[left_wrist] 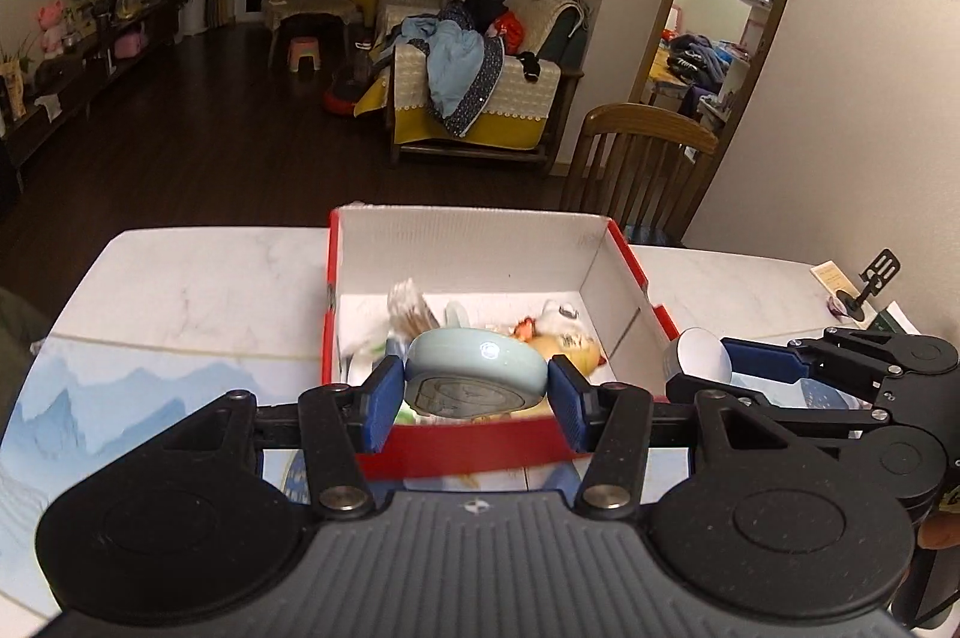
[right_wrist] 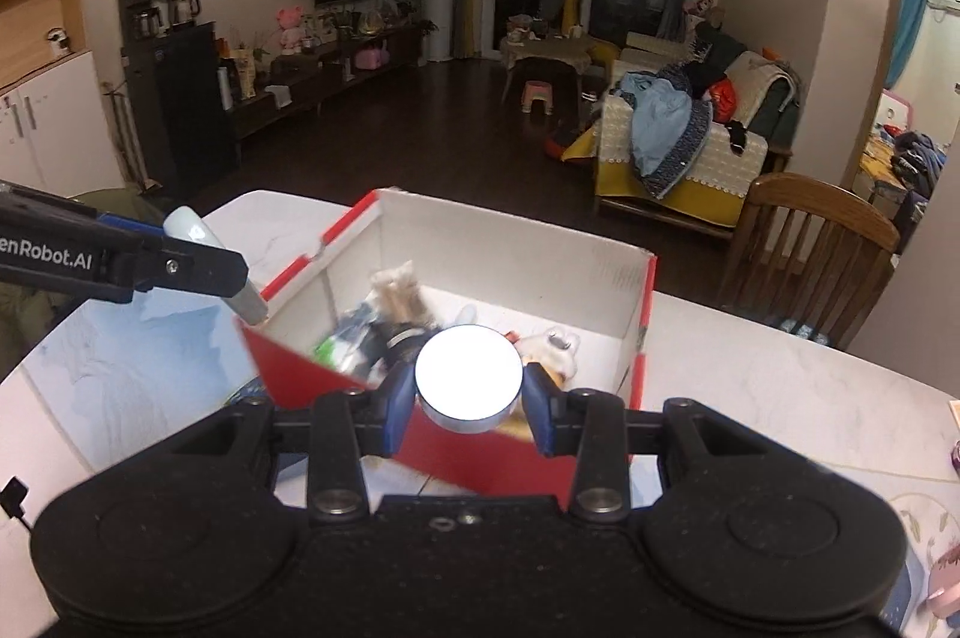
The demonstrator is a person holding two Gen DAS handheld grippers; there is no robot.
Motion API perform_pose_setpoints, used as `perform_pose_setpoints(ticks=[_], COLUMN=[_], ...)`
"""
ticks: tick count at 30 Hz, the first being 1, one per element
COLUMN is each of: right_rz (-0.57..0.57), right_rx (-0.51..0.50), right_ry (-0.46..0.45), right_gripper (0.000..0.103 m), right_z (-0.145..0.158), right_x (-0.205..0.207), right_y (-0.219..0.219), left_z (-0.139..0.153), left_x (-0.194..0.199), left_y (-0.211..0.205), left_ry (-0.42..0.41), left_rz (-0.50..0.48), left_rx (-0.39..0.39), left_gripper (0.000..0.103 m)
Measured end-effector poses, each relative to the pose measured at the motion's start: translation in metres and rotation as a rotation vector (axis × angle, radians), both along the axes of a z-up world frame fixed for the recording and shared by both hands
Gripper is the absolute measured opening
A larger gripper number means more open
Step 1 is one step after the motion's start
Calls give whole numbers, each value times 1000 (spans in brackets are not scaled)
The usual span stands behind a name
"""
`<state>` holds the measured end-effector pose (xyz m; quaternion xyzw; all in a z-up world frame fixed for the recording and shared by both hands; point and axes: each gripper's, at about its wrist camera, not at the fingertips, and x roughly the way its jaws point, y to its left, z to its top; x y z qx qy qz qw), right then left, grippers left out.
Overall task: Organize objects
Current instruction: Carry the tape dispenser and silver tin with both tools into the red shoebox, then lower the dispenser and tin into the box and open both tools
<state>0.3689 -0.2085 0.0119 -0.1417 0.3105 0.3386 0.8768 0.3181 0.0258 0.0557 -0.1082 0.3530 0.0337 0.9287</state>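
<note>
both hand-held grippers loaded over the red box

left wrist view: the left hand-held gripper [left_wrist: 475,386] points down at a slant, its blue pads clamped on either side of a pale celadon ceramic dish [left_wrist: 477,367], held tilted over the near edge of the red cardboard box with white inside [left_wrist: 468,248]. the box sits on the white marbled tabletop [left_wrist: 198,278] and holds a jumble of small items. at right the right hand-held gripper [left_wrist: 699,362] grips a round white-topped tin [left_wrist: 699,356] just outside the box's right wall.

right wrist view: the right hand-held gripper [right_wrist: 469,398] pinches the tin [right_wrist: 469,379] over the box's near red wall [right_wrist: 480,452]. the left tool, at left, reads "enrobot.ai", its start cut off by the frame.
</note>
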Motion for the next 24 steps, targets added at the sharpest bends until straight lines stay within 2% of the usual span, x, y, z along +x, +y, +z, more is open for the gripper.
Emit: perform_pose_setpoints(ticks=[7, 12, 18, 24], right_rz=[-39, -80, -69, -80], right_rx=[-48, -71, -130, -137], right_ry=[28, 115, 165, 203], right_gripper=[38, 38, 38, 38], right_z=[-21, -46, -70, -78], right_x=[37, 63, 75, 87], right_y=[19, 29, 40, 44], left_z=[-9, -21, -40, -58], left_x=[49, 84, 110, 131], left_y=[2, 8, 10, 7], left_ry=[29, 65, 77, 87], left_rz=[3, 12, 0, -10], left_rx=[40, 25, -6, -28], left_gripper=[51, 51, 51, 51])
